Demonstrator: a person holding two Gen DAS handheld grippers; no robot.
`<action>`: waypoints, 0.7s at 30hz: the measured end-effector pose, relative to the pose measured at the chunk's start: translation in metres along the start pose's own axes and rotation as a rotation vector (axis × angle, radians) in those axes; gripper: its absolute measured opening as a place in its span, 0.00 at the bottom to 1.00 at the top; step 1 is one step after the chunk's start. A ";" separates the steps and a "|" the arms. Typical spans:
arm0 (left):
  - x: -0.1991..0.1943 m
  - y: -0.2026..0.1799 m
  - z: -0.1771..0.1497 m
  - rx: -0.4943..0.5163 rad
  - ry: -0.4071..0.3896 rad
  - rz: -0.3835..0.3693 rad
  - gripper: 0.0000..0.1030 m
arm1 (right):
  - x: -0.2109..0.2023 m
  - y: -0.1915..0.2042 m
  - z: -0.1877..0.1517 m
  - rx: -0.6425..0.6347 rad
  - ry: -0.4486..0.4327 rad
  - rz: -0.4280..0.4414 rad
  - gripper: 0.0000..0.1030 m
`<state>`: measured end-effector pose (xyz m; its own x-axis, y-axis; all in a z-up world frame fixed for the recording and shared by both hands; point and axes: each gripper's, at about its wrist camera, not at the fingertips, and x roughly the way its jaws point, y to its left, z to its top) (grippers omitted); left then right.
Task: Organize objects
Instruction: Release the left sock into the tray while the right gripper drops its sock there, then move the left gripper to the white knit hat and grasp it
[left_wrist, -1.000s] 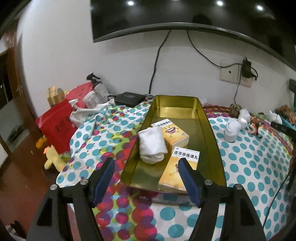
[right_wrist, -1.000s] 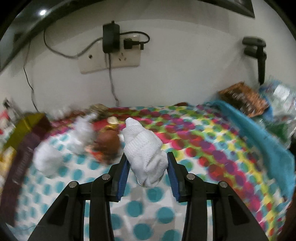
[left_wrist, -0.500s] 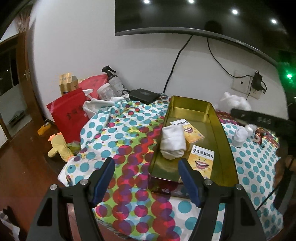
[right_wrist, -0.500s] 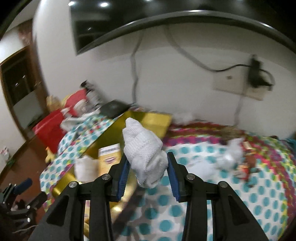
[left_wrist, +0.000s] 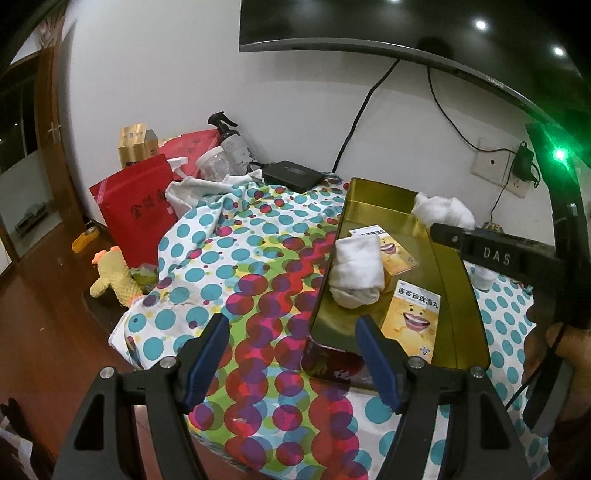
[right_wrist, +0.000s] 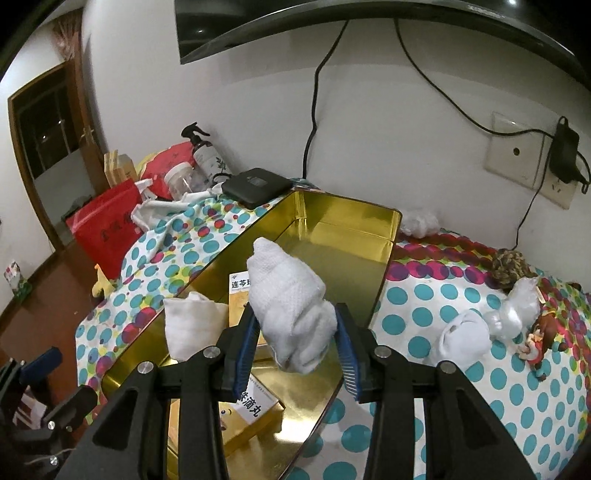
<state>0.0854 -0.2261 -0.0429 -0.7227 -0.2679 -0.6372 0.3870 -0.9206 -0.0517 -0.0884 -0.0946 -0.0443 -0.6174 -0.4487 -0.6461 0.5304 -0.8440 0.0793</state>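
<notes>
left view: left gripper (left_wrist: 291, 354) gaping, empty, near the tin's (left_wrist: 476, 317) near end. in tin so far: one sock roll (left_wrist: 356, 275), two boxes (left_wrist: 413, 325).

right view: right gripper (right_wrist: 297, 349) jaws just easing, gripping a second roll (right_wrist: 291, 306) over the tin (right_wrist: 384, 266). out right: one sock (right_wrist: 461, 338) left.

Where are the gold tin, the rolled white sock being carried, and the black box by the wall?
Gold tin (right_wrist: 347, 221), right wrist view, inner far wall.
Rolled white sock (right_wrist: 291, 310), right wrist view, its middle.
Black box (right_wrist: 255, 186), right wrist view, its top.
</notes>
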 end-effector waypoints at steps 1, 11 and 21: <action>0.000 -0.002 0.001 0.001 0.000 -0.003 0.71 | 0.000 0.001 0.001 -0.008 -0.001 0.010 0.41; -0.001 -0.056 0.028 0.068 -0.014 -0.100 0.71 | -0.052 -0.029 -0.006 -0.034 -0.212 -0.096 0.90; 0.017 -0.177 0.031 0.255 0.001 -0.249 0.71 | -0.084 -0.156 -0.068 0.107 -0.185 -0.387 0.91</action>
<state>-0.0130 -0.0765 -0.0209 -0.7760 -0.0265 -0.6302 0.0436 -0.9990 -0.0116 -0.0797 0.0951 -0.0535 -0.8576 -0.1300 -0.4976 0.1823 -0.9815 -0.0577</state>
